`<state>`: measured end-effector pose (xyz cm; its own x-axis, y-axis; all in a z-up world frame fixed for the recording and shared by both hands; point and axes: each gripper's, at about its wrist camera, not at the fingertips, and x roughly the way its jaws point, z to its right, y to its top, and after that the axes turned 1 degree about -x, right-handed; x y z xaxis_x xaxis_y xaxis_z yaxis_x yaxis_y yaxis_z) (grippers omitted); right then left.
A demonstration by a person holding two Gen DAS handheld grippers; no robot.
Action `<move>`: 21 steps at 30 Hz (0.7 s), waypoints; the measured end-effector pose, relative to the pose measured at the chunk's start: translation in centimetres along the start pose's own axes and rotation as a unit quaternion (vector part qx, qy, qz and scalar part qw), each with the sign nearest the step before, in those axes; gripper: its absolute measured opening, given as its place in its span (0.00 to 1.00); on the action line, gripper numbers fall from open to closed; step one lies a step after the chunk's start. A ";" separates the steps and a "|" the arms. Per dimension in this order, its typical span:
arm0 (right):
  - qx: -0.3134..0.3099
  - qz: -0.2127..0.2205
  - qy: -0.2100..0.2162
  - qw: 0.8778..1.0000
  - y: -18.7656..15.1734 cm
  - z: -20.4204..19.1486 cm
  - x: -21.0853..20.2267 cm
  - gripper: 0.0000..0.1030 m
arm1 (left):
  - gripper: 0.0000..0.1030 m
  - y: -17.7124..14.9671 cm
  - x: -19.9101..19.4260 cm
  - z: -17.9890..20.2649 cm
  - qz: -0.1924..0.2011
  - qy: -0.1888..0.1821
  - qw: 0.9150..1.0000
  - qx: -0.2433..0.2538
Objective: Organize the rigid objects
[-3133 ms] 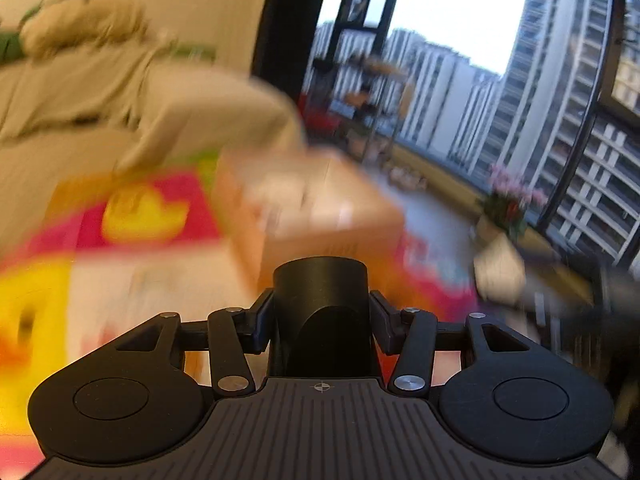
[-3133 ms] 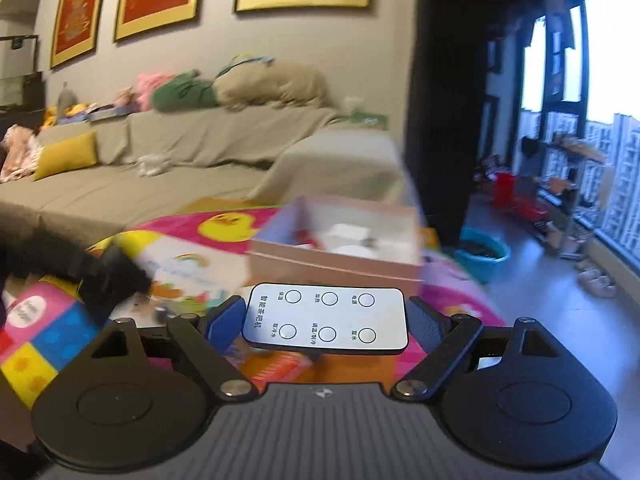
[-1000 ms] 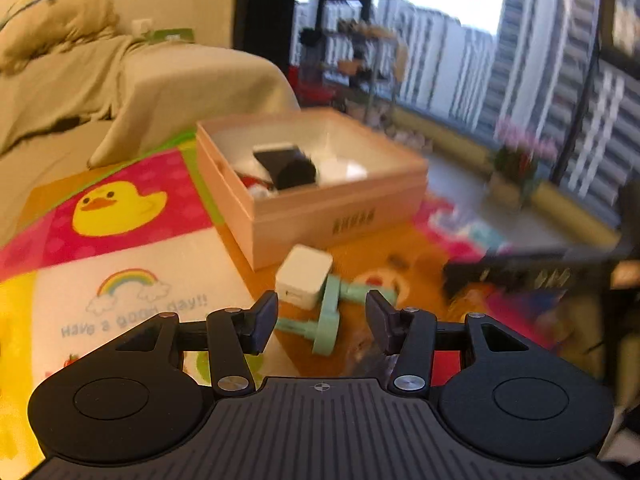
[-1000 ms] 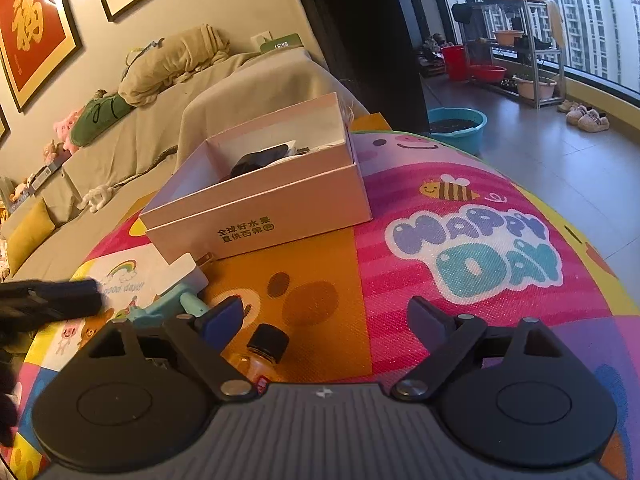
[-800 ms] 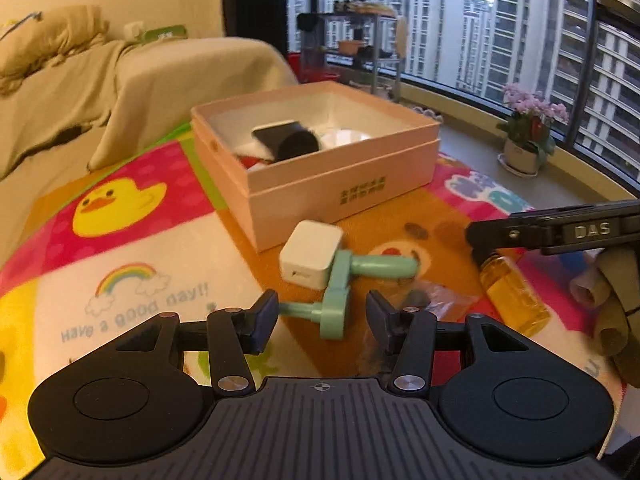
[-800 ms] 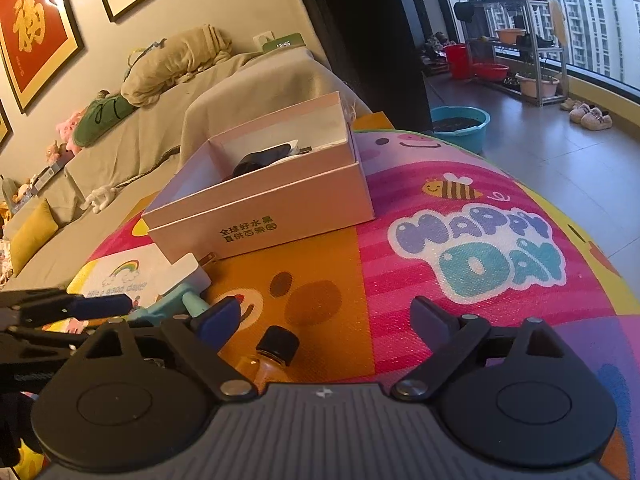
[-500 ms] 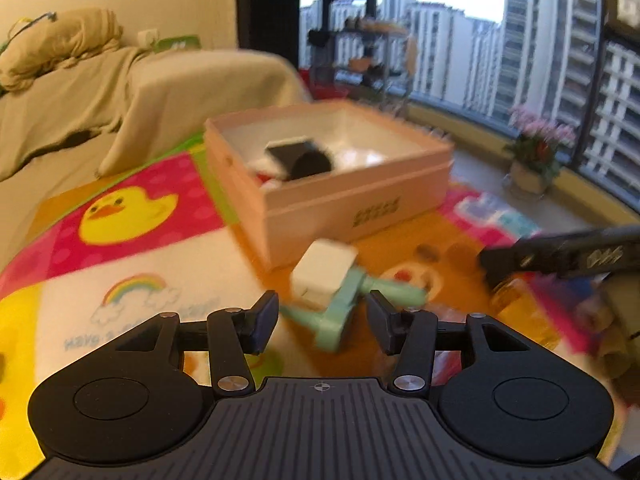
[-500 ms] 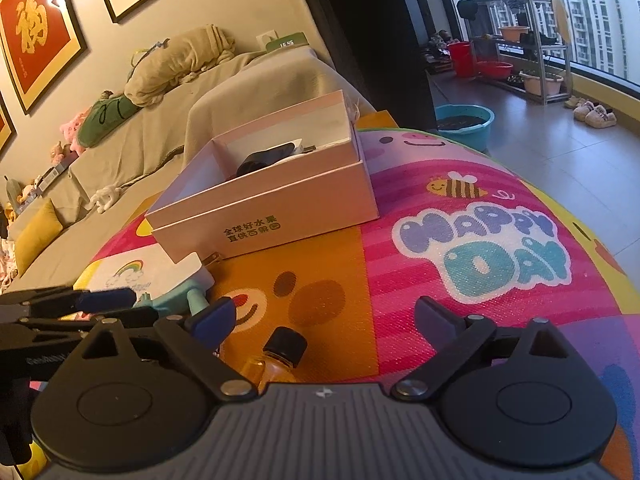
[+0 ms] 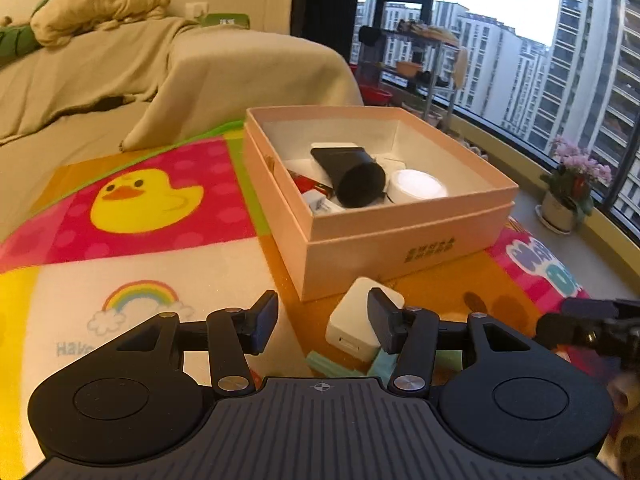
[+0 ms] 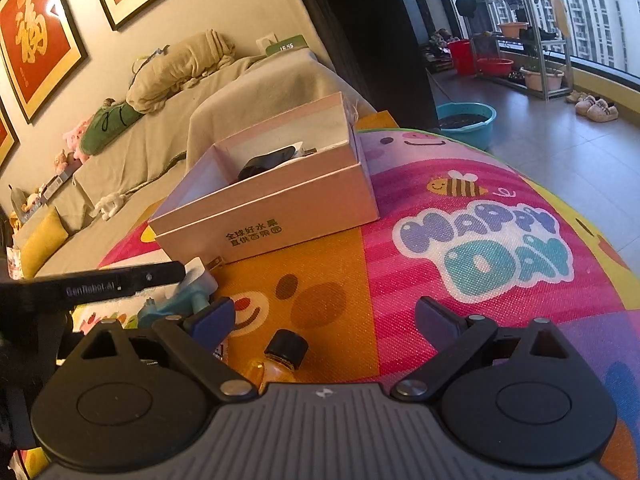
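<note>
An open pink box (image 9: 400,248) stands on the colourful play mat and holds a black cylinder (image 9: 352,172), a white round puck (image 9: 418,186) and other small items. My left gripper (image 9: 322,320) is open just in front of a white charger (image 9: 356,320), which lies against a mint-green tool (image 9: 332,362); nothing is between its pads. In the right wrist view the pink box (image 10: 260,216) lies ahead. My right gripper (image 10: 324,318) is wide open, with an amber bottle with a black cap (image 10: 280,354) lying between its fingers near their base, untouched.
A covered beige sofa (image 9: 120,72) runs behind the mat (image 9: 140,248). A teal basin (image 10: 466,120) and a metal rack (image 10: 520,52) stand on the tiled floor by the windows. A potted plant (image 9: 568,196) sits at the window ledge. The left gripper's finger (image 10: 120,282) crosses the right view's left side.
Both grippers earlier carried items: the left a black cylinder, the right a white remote. Now both are free. The left has moved in and down toward the charger; the right's jaws have widened slightly.
</note>
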<state>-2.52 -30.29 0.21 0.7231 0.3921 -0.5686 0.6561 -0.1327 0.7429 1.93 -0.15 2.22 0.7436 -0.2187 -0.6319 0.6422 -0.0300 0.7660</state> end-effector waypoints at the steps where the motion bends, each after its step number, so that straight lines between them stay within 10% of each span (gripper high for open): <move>1: 0.001 0.000 0.001 1.000 0.0 0.1 0.0 0.94 | 0.53 -0.1 -0.2 0.0 -0.004 -0.006 1.000 0.001; 13: 0.009 0.003 0.006 1.000 0.0 0.2 -0.1 0.94 | 0.55 -2.0 -1.2 3.5 -0.032 -0.099 0.993 0.054; 17: 0.011 0.004 0.008 1.000 0.0 0.3 -0.1 0.94 | 0.54 -1.2 -2.5 2.1 0.032 -0.071 0.996 0.036; 21: 0.010 0.004 0.008 1.000 -0.1 0.3 -0.2 0.94 | 0.53 -0.6 -1.4 1.0 0.007 -0.052 0.997 0.056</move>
<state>-2.62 -30.65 0.14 0.7251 0.4056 -0.5565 0.6546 -0.1549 0.7400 0.35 -0.77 2.78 0.7252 -0.3191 -0.6101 0.6031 -0.1330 0.7865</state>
